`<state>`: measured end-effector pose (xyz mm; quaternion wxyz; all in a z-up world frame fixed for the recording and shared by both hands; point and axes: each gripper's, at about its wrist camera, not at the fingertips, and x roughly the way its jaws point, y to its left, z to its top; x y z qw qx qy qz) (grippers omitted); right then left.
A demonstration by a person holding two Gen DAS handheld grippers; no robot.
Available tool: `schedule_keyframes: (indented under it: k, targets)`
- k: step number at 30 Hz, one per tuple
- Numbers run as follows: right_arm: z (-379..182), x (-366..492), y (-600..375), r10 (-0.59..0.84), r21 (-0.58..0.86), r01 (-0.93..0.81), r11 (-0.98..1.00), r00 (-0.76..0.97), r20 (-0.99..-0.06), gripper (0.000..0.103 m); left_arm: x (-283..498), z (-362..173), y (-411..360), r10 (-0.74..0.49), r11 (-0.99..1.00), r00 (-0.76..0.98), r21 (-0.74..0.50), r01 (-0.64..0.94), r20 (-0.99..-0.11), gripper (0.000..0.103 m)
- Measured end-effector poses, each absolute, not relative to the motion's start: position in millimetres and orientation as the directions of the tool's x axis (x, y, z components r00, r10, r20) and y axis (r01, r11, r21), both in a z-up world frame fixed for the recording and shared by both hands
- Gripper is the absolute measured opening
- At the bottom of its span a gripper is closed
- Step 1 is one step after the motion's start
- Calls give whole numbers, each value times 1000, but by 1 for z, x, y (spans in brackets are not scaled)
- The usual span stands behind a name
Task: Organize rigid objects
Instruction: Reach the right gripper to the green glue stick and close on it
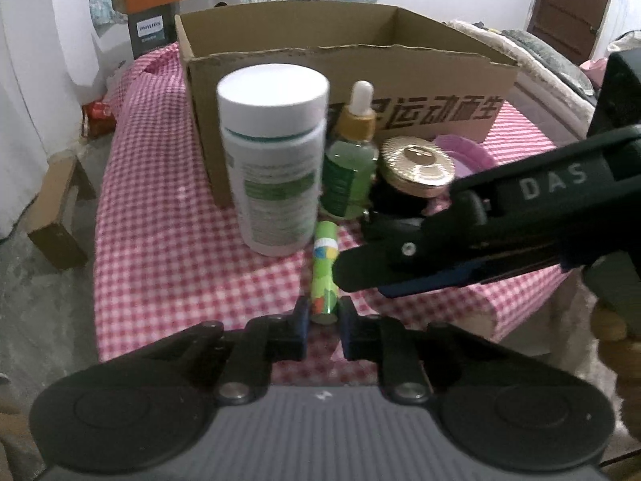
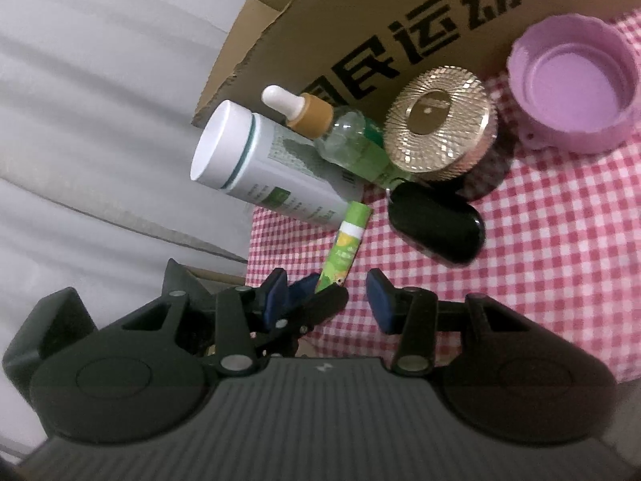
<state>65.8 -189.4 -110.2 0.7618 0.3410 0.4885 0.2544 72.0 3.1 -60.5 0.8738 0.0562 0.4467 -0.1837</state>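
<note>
We see dim, flat indoor light in both views, with a cool cast and soft grain; the gold lid (image 2: 438, 120) throws small glints and a dark shadow falls on the checked cloth (image 2: 561, 240) beside it. Fisheye bending is strong at the edges, curving the cardboard box (image 1: 400, 76) walls, and the corners go black. The white bottle (image 1: 276, 152) is smeared by motion blur in the left view, and fine label print is unreadable.

The left gripper (image 1: 323, 312) pointed steeply down, its jaws closed on a green tube (image 1: 325, 270). The right gripper (image 2: 326, 300) reached in from the right, angled downward, jaws partly apart and empty.
</note>
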Motion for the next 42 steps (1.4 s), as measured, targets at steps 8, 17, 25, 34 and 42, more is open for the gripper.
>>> schedule_keyframes:
  k: [8, 17, 25, 34, 42]
  targets:
    - [-116, 57, -211, 712, 775, -25, 632, 413, -568, 44, 65, -61, -6, -267, 922, 521, -57, 384, -811, 17]
    - [-121, 56, -221, 713, 781, -12, 625, 416, -564, 44, 72, -58, -5, -275, 919, 509, -67, 389, -816, 36]
    - [-111, 65, -209, 693, 766, -10, 643, 434, -576, 43, 90, -62, -14, -274, 909, 511, -45, 415, -815, 24]
    - [-109, 71, -197, 676, 752, -9, 659, 444, -588, 43, 94, -64, 5, -340, 923, 494, -183, 340, -800, 16]
    - [-120, 62, -195, 714, 800, 39, 599, 426, -555, 32, 84, -65, 22, -435, 897, 466, -328, 295, -770, 16]
